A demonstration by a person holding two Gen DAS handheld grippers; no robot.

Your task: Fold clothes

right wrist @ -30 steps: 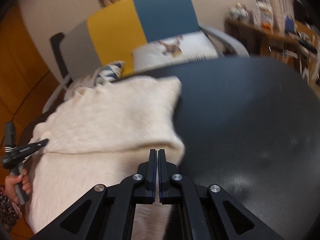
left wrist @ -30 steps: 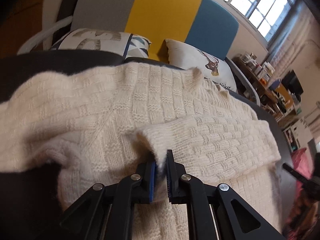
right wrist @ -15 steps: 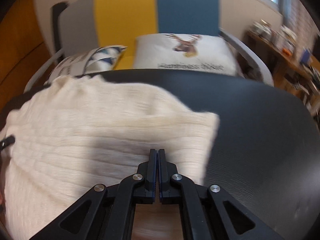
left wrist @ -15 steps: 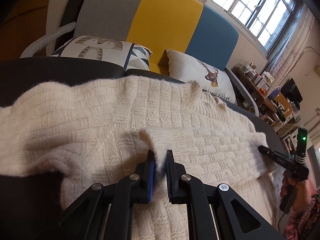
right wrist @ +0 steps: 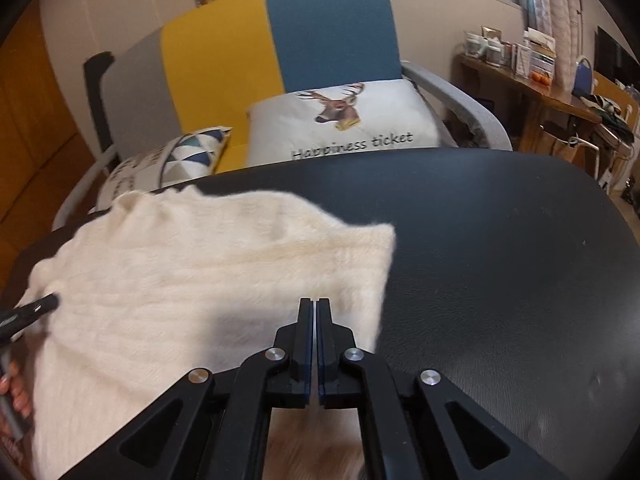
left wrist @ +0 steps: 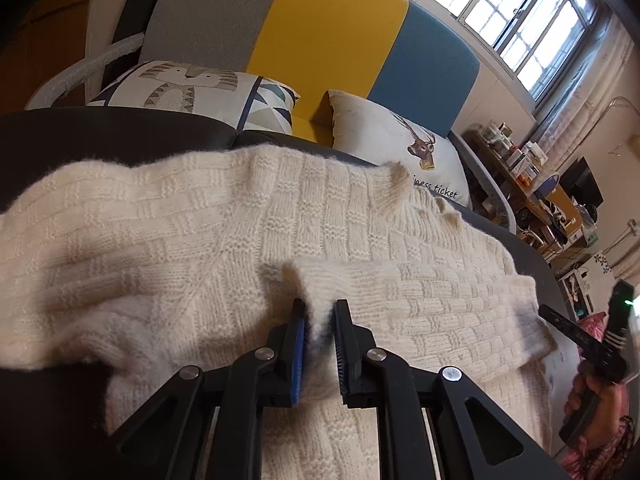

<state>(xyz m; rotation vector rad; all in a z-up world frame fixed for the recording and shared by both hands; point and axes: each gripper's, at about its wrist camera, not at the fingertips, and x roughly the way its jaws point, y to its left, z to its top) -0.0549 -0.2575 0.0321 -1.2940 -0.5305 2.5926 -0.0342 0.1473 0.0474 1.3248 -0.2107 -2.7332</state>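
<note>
Cream basket-weave sweater (left wrist: 192,248); grey, yellow, blue sofa (left wrist: 328,36).

Deer cushion (right wrist: 348,120) reads "Happiness ticket".

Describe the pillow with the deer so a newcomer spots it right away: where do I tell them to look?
Start at the sofa with its grey, yellow and blue back panels, behind the dark table holding the cream sweater. Two pillows lean there; the deer pillow sits below the blue panel. It alone shows a stag's head and the words "Happiness ticket"; its neighbour has triangles.
</note>
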